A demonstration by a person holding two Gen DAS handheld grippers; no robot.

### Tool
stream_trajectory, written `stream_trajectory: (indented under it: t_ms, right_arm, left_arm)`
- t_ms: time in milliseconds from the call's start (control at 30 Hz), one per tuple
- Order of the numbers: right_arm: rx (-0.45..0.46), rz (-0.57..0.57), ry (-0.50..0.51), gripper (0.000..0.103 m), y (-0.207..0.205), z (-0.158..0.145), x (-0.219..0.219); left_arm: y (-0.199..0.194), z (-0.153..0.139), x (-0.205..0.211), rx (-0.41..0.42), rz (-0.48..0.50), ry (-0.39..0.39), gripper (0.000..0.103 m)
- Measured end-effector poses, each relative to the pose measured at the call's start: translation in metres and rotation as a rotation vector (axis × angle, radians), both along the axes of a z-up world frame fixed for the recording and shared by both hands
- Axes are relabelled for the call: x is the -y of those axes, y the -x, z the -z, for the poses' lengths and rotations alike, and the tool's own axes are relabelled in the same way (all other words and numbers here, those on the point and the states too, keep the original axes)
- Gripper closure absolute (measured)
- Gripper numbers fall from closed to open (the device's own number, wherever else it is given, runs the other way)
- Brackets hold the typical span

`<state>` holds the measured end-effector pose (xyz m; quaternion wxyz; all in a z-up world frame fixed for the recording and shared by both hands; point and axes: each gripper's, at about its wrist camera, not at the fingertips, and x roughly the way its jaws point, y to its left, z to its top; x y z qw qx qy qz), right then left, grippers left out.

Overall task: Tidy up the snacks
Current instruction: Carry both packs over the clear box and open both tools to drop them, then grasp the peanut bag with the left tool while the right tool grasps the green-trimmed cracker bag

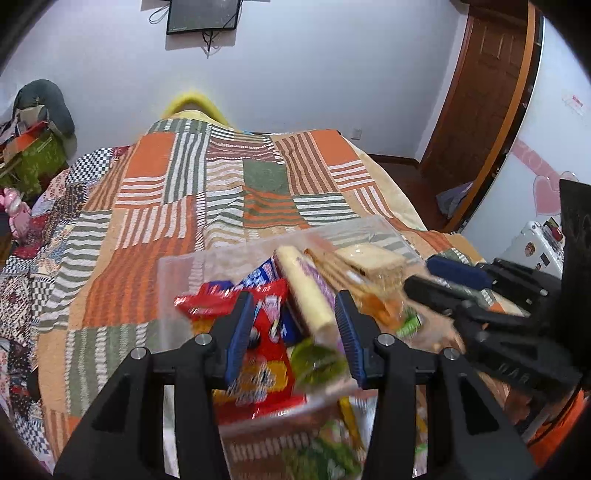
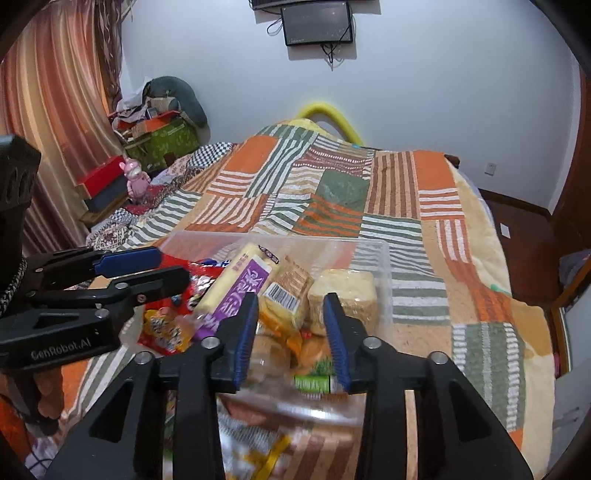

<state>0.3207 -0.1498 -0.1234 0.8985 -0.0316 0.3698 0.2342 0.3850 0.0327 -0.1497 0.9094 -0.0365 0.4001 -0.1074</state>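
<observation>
Both claws hang over a clear plastic bin (image 2: 384, 273) of snacks on the bed's patchwork blanket (image 2: 406, 192). The left claw (image 1: 293, 306) stands open and empty, with red packets (image 1: 269, 295) and a pale yellow-and-purple pack (image 1: 306, 291) between and just ahead of its fingers. The right claw (image 2: 290, 310) is likewise open and empty; a barcoded biscuit pack (image 2: 286, 291) and a pale cake block (image 2: 347, 288) lie just beyond its tips

snack packets (image 2: 243, 291) lie piled in a bin (image 2: 384, 266) on the bed (image 2: 424, 206), a monitor (image 2: 316, 23) on the wall behind.
</observation>
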Motion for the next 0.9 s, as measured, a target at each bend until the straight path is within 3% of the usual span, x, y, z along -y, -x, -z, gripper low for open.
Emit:
stream_trajectory:
  t_ms: [367,667,900]
  right_arm:
    - [-0.003,0.004,-0.029,0.057,0.069,-0.004,0.017]
    - [-0.039,-0.007,-0.011,0.054,0.123,0.010,0.017]
    - [-0.063,-0.027,0.019,0.048,0.145,0.022,0.009]
  left_arm:
    - [0.091,-0.002,-0.017,-0.019,0.006,-0.028,0.045]
    - [0.163,0.028,-0.018,-0.104,0.016,-0.051,0.037]
    - [0.199,0.053,-0.017,-0.164,0.025,-0.032,0.020]
